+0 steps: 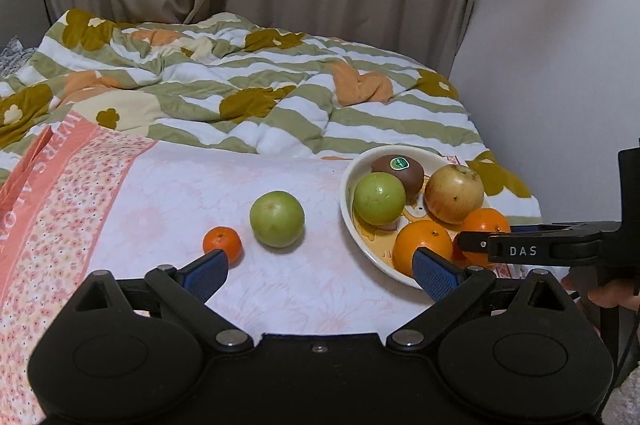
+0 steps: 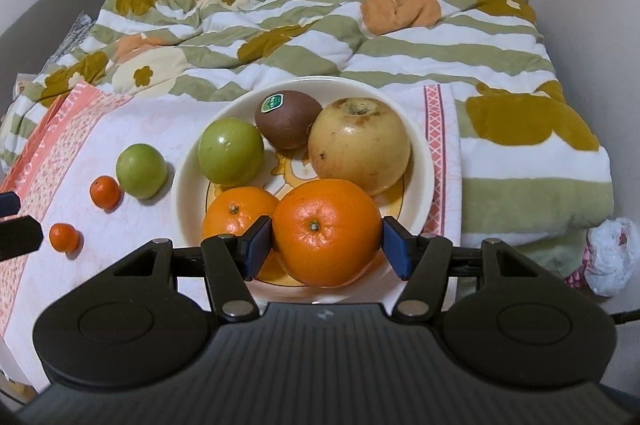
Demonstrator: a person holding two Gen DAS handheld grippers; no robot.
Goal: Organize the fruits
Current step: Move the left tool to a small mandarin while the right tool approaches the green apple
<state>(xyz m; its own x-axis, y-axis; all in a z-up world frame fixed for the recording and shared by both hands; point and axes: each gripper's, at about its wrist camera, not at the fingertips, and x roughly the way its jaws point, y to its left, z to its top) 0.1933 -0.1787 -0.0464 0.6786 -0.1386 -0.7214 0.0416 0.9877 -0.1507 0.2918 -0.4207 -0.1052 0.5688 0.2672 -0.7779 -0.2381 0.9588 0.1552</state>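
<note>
While the left claw (image 1: pixel 320 271) hovers with its blue pads spread wide and nothing between them, the right claw (image 2: pixel 326 245) sits at the near rim of the cream plate (image 2: pixel 420 161), its pads set either side of a large orange (image 2: pixel 326 237). The left pad touches the orange's skin; the right pad looks just off it, so whether the fruit is truly clamped cannot be told.

On the plate, a second orange (image 2: pixel 234 211) lies just left of the large one, partly behind the claw's left pad. Behind these sit a green apple (image 2: pixel 231 151) at the plate's left side, a brown kiwi (image 2: pixel 288 119) with a green sticker at the back, and a yellowish apple (image 2: pixel 360 145) with brown blemishes at the right, touching the kiwi.

Off the plate to its left, on the pink floral cloth (image 2: pixel 160 109), lie another green apple (image 2: pixel 141 171), then a small mandarin (image 2: pixel 105 191) just beside it, and a second small mandarin (image 2: pixel 64 237) nearer still. In the left wrist view only one mandarin (image 1: pixel 223 245) shows, just ahead of the left pad, with the loose green apple between it and the plate.

Beyond the plate spreads a green-striped flowered quilt (image 2: pixel 360 37) on a bed.
</note>
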